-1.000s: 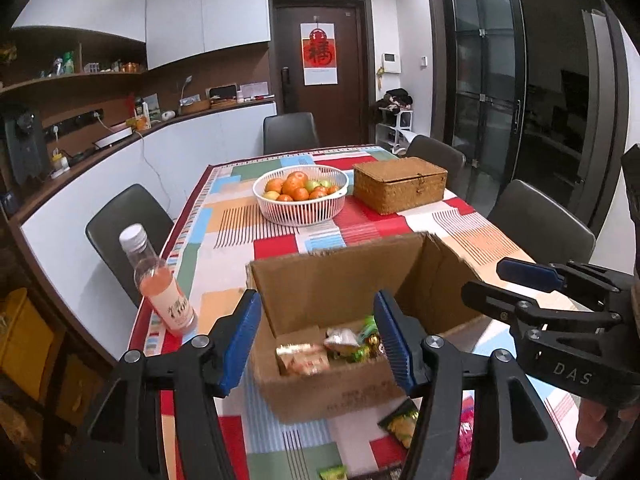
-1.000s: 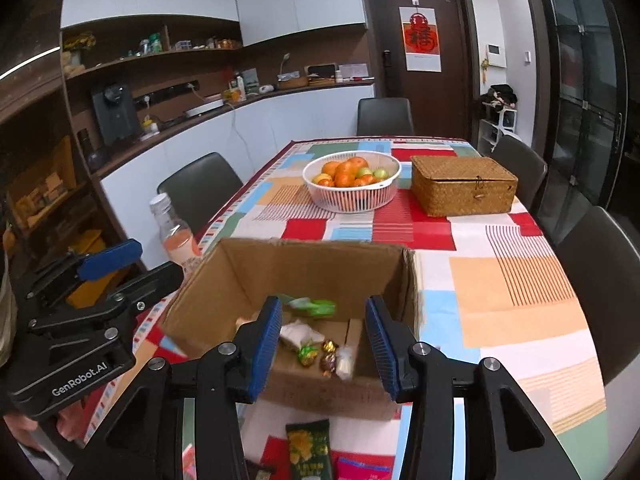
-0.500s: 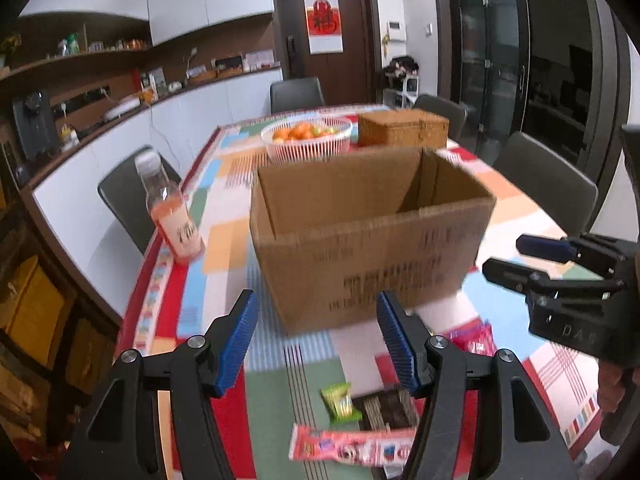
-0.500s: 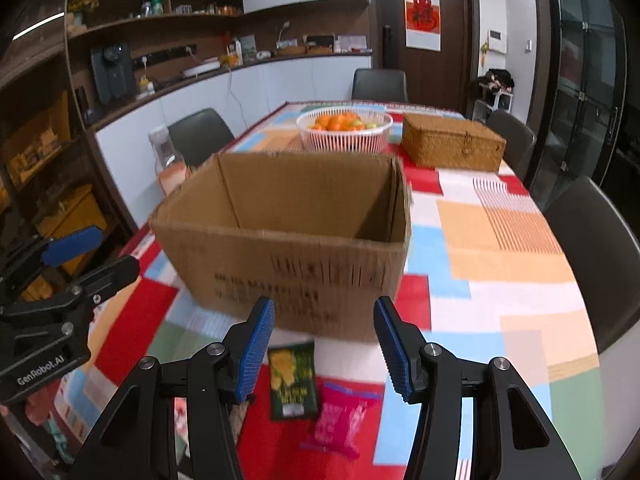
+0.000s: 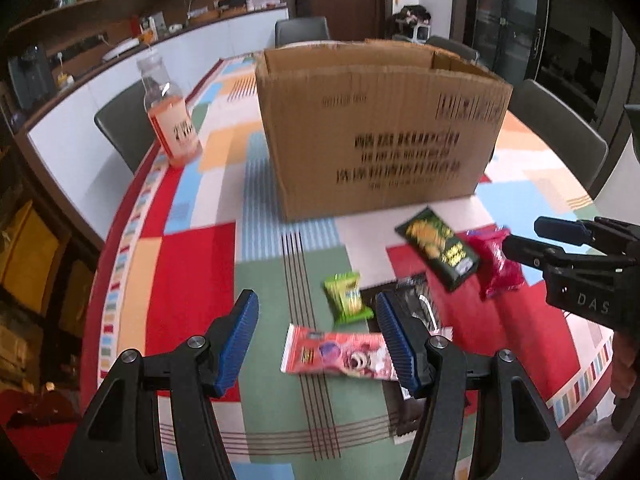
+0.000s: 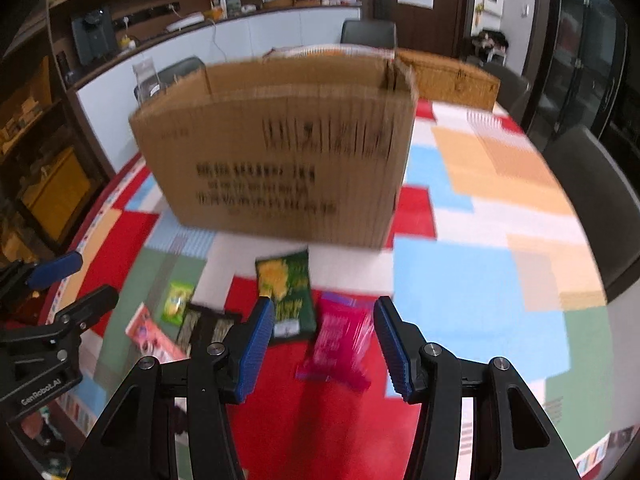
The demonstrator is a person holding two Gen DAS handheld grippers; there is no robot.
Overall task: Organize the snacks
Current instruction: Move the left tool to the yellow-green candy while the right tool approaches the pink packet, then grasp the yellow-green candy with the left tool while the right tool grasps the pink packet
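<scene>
A brown cardboard box (image 5: 380, 128) (image 6: 276, 160) stands on the patchwork tablecloth, and several snack packets lie in front of it. My left gripper (image 5: 316, 336) is open above a long pink wrapper (image 5: 340, 356), with a small lime green packet (image 5: 346, 298) and a black packet (image 5: 416, 308) just beyond its right finger. My right gripper (image 6: 324, 340) is open over a magenta packet (image 6: 340, 340) (image 5: 498, 264), its jaws empty. A dark green chip bag (image 6: 290, 292) (image 5: 438, 248) lies beside the magenta one. The box's inside is hidden from both views.
A bottle of pink drink (image 5: 170, 116) stands at the table's left edge. A wicker box (image 6: 452, 78) sits behind the carton. Dark chairs (image 5: 560, 136) ring the table. The table's curved front edge (image 5: 580, 384) runs close to the snacks.
Both grippers have dropped from above the box's open top to low in front of it. The snacks on the cloth have come into view, and the box's contents have gone out of sight.
</scene>
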